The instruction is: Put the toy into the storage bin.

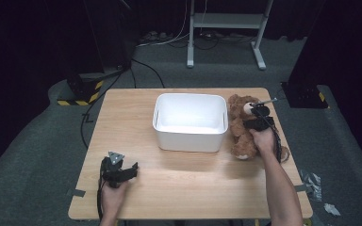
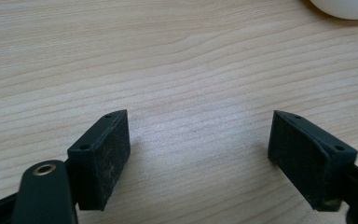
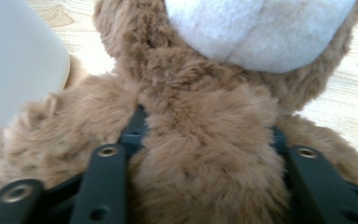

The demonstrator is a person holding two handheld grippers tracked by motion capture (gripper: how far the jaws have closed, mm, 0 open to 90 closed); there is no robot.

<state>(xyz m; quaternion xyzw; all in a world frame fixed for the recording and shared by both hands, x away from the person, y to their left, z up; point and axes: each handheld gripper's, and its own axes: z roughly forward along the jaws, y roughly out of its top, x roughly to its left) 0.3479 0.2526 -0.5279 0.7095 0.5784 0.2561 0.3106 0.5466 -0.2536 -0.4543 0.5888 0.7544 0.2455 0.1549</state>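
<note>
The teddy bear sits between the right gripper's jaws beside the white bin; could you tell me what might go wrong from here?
1. The right gripper pinches only soft fur on the teddy bear, so the bear may slip or sag when lifted.
2. The bear lies close against the white bin; its dangling limbs could catch the rim.

A lab: black curtains (image 1: 37, 42), hazard-taped stands (image 1: 82, 89), cables (image 1: 169, 40) on grey carpet (image 1: 33, 155)

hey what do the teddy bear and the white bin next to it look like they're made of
Teddy bear: soft brown plush; shaggy pile shows where the right tongs squeeze its body, with a paler, shorter-napped muzzle. White bin: probably moulded plastic, smooth, with rounded corners and a faint sheen. Table: pale wood grain, maybe laminate.
</note>
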